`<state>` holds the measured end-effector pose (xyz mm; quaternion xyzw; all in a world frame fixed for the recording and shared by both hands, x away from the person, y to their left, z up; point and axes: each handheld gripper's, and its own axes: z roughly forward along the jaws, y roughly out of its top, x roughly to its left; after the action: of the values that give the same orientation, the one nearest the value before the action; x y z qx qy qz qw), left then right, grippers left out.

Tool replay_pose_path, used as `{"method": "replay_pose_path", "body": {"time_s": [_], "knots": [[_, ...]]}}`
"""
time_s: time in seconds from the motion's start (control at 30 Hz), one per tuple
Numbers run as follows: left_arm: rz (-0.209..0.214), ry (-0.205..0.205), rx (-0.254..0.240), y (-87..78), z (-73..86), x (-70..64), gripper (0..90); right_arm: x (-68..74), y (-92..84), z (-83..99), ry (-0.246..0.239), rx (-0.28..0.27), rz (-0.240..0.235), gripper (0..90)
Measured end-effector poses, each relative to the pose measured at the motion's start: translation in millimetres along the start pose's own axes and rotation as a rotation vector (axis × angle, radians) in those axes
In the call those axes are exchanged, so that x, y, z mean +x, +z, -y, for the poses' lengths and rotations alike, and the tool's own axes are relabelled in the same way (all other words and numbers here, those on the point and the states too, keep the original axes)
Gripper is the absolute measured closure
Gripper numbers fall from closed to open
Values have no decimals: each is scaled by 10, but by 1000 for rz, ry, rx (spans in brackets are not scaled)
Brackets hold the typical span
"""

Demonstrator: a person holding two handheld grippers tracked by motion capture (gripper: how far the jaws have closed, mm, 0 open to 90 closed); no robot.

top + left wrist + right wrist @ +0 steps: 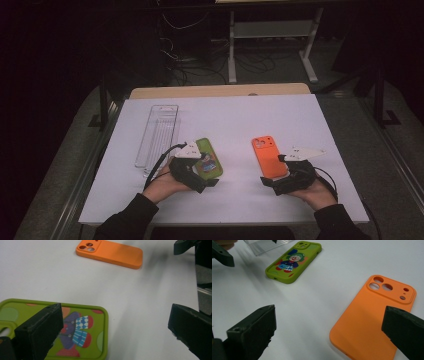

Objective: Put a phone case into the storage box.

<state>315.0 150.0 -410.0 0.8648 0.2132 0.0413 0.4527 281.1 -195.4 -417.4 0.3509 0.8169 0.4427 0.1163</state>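
The lower end of the green phone case (208, 159) is hidden under the left gripper (210, 181) at lower left of the high view. That gripper's jaws are held wide apart, nothing gripped. At lower right, the right gripper (267, 181) is likewise spread open beside the orange phone case (269, 156). Both forearms are extended from the bottom edge.

In the high view, light is falling from above on the white sheet (235, 125), while the room at the top and the side edges is sinking into near black and looking grainy. In the gripper views, the sheet is glowing bright and even, with soft grey shadows smearing at the upper right and upper left. The near jaws at the bottom are showing slightly soft.
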Motion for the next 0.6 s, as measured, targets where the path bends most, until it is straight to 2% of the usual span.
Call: {"method": "replay_pose_path", "body": {"time_s": [0.03, 0.27, 0.33, 0.5, 0.6], "knots": [[1, -7, -7, -14, -2, 8, 0, -3, 8, -14, 9, 7, 10, 0], [11, 9, -11, -56, -13, -13, 0, 11, 27, -63, 35, 22, 51, 0], [12, 12, -11, -58, -10, -8, 0, 6, 27, -74, 40, 27, 51, 3], [14, 4, -10, -49, 4, -1, 0, -52, -45, -205, 43, 19, 90, 20], [16, 4, -12, -43, 3, 5, 0, -78, -53, -246, 56, 21, 95, 9]]}}
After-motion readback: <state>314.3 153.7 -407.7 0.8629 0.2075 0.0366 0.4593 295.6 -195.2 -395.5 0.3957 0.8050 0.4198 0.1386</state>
